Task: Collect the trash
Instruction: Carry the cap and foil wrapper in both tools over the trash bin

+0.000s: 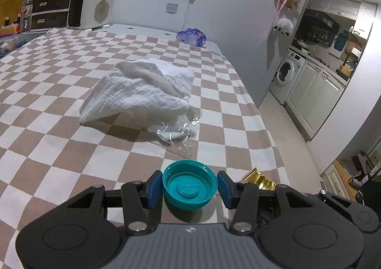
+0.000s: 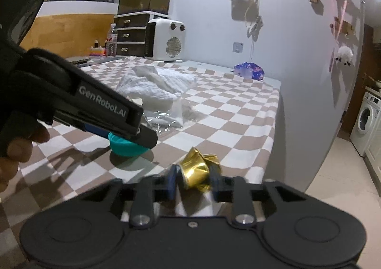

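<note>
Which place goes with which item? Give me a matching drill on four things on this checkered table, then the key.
Things:
1. teal cap
2. gold wrapper
3. white towel
4. purple packet

Places:
A. at the far edge of the table, near the wall
B. between the left gripper's blue pads
C. mid-table, lying partly over clear plastic film
D. between the right gripper's fingers, near the table's right edge

Pairs: 1-B, 2-D, 3-C, 4-A

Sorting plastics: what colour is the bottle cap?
Teal cap, clearest in the left wrist view.
</note>
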### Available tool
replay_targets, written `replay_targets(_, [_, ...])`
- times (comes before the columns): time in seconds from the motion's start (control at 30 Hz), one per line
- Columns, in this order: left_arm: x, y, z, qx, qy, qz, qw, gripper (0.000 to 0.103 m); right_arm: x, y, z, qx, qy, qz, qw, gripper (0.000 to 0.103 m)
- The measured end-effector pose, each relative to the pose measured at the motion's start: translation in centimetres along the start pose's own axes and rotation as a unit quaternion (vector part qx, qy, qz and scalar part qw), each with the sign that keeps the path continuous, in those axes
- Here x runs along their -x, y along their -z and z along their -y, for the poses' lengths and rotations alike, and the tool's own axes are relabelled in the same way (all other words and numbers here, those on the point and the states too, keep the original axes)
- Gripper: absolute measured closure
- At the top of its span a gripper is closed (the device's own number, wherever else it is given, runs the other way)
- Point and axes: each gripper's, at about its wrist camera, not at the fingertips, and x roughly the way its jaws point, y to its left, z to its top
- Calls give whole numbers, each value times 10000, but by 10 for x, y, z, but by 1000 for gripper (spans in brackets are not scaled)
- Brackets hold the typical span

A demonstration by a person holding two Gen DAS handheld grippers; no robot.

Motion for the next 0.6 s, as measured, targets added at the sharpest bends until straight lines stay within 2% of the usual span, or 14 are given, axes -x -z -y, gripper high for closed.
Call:
replay_targets(0.27, [15,12,9,-189,-16,49,9998,52,25,1,8,-363,43,105,9993,78])
replay_targets(0.4, [31,25,16,-355,-77,204,9991,52,44,2,10,-494,-1,174,9986,78])
replay_targets(0.6, [52,46,27,-443,-70,236,9987,52,70,10,14,-619,-9,199,9979,78])
